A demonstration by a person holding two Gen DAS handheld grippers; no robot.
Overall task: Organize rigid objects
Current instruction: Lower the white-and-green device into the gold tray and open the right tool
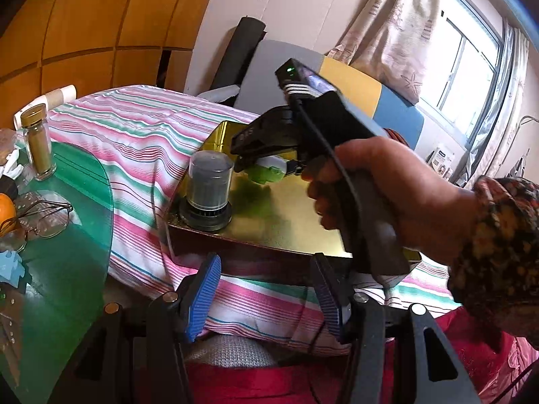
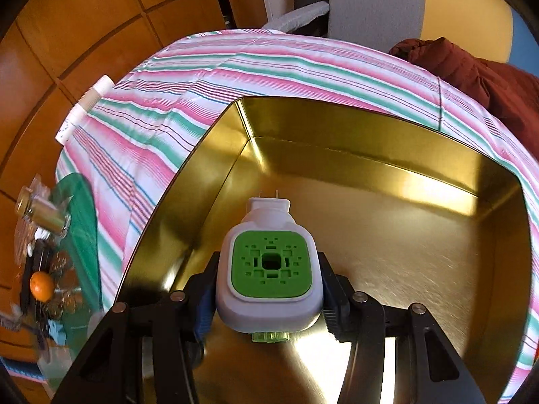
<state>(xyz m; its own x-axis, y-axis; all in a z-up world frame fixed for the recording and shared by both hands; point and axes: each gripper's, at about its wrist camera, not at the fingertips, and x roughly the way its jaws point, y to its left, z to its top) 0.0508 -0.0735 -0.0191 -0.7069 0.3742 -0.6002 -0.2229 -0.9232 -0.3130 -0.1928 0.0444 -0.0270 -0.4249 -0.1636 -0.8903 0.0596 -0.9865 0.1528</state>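
Observation:
A white plug-in device with a green vented face (image 2: 269, 269) is clamped between the blue pads of my right gripper (image 2: 267, 306), held over the floor of a gold metal tray (image 2: 387, 235). In the left wrist view the same device (image 1: 267, 171) shows under the right gripper (image 1: 269, 165), which a hand (image 1: 387, 185) holds above the gold tray (image 1: 286, 215). A dark jar with a clear cap (image 1: 208, 192) stands in the tray's near left corner. My left gripper (image 1: 266, 289) hangs open and empty in front of the tray's near wall.
The tray lies on a pink, green and white striped cloth (image 1: 134, 128). A green glass table (image 1: 67, 235) at the left holds a spice jar (image 1: 37, 141), spectacles (image 1: 47, 219) and an orange (image 1: 6, 213). A rust-red jacket (image 2: 471, 74) lies behind the tray.

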